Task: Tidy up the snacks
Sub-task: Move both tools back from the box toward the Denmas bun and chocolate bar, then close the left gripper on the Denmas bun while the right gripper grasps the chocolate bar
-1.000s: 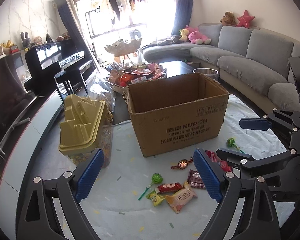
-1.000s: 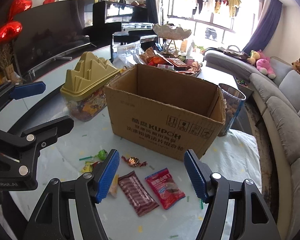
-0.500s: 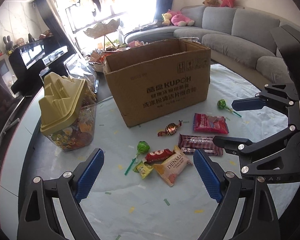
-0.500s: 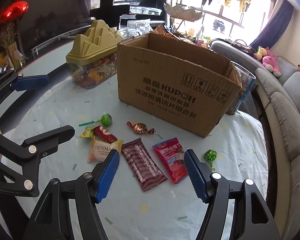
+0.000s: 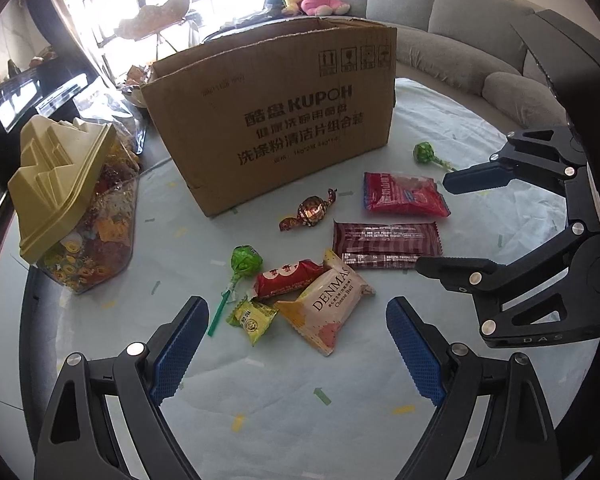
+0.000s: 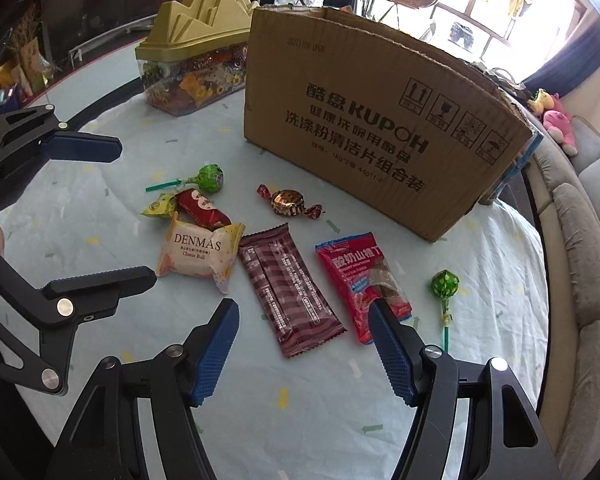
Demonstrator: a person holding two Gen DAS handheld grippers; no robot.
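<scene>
Mostly crinkly foil wrappers; corrugated cardboard box; ribbed maroon bar.

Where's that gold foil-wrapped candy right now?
The gold foil-wrapped candy lies on the tablecloth just in front of the cardboard box, between the red mini snack pack and the dark striped bar.

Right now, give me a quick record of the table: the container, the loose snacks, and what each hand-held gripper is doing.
container: open cardboard box, upright at the back of the table
loose snacks: Denmas cheese ball pack, small red pack, yellow-green packet, two green lollipops, foil-wrapped candy, maroon bar, red pouch
other: candy jar with gold lid, left of box
left hand-held gripper: open, empty
right hand-held gripper: open, empty
</scene>
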